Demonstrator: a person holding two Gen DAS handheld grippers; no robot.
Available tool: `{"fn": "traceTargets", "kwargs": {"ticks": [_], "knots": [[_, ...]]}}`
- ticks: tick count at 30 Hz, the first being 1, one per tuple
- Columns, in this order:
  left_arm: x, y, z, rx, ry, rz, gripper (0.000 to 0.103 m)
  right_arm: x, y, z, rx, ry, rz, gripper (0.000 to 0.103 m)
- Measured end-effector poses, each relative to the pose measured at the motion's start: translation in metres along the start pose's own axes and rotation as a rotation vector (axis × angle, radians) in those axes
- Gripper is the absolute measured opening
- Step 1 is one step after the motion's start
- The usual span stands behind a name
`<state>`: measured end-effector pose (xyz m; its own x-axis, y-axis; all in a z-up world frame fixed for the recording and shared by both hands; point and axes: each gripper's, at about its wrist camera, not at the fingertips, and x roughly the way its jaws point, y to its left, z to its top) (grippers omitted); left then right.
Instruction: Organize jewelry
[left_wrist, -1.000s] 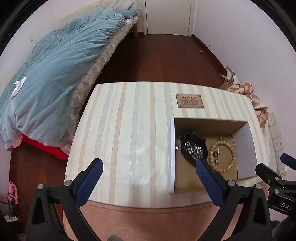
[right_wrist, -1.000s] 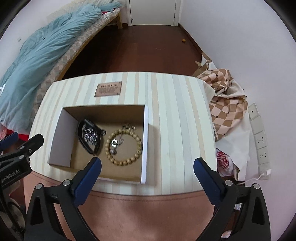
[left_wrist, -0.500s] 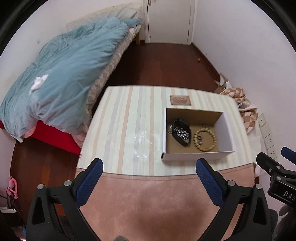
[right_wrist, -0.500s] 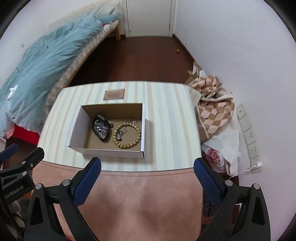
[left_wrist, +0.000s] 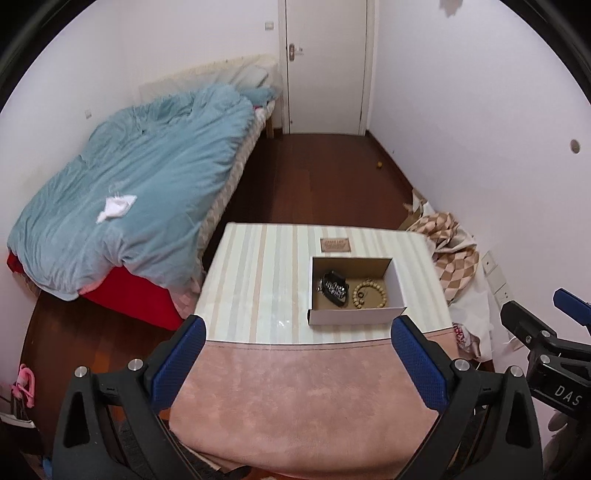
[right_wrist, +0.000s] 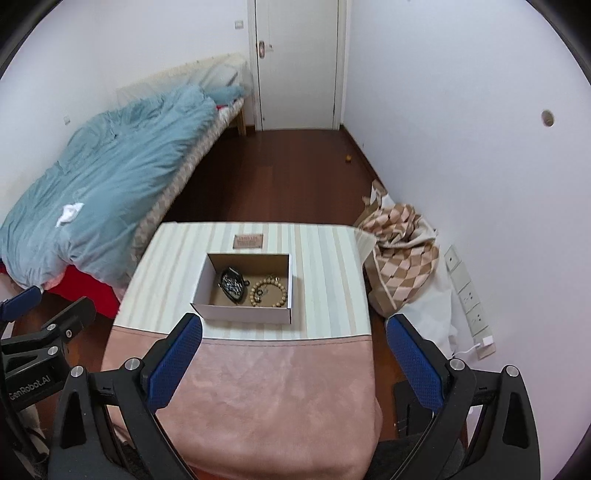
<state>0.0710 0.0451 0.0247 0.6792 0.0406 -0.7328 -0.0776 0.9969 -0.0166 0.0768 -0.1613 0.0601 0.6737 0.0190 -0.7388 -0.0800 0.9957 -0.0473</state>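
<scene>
Hovering wide apart, both tongs face the box.

Our left claw has two black plastic arms with triangular cut-outs, and each finger carries a blue pad with a fine dotted texture. Round silver screws sit on the arms. Our right claw looks the same; in the left wrist view its black body bears white letters "DAS", and the left one shows "GenRobot.AI".
</scene>
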Motion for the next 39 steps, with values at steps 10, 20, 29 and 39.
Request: {"fn": "traceTargets", "kwargs": {"ticks": [10, 20, 29, 39], "knots": [[-0.035, 0.009, -0.006, -0.039, -0.012, -0.021, 0.102, -0.047, 0.003, -0.001, 0.002, -0.041, 0.027, 0.101], [-0.013, 0.008, 0.009, -0.038, 0.005, 0.010, 0.102, -0.016, 0.003, 0.013, 0.007, 0.000, 0.010, 0.103], [0.023, 0.001, 0.027, -0.011, 0.041, 0.042, 0.102, 0.027, 0.003, 0.032, 0.013, 0.040, -0.009, 0.103], [0.062, -0.007, 0.029, 0.002, 0.116, 0.033, 0.102, 0.061, -0.001, 0.038, 0.010, 0.095, -0.026, 0.103]]}}
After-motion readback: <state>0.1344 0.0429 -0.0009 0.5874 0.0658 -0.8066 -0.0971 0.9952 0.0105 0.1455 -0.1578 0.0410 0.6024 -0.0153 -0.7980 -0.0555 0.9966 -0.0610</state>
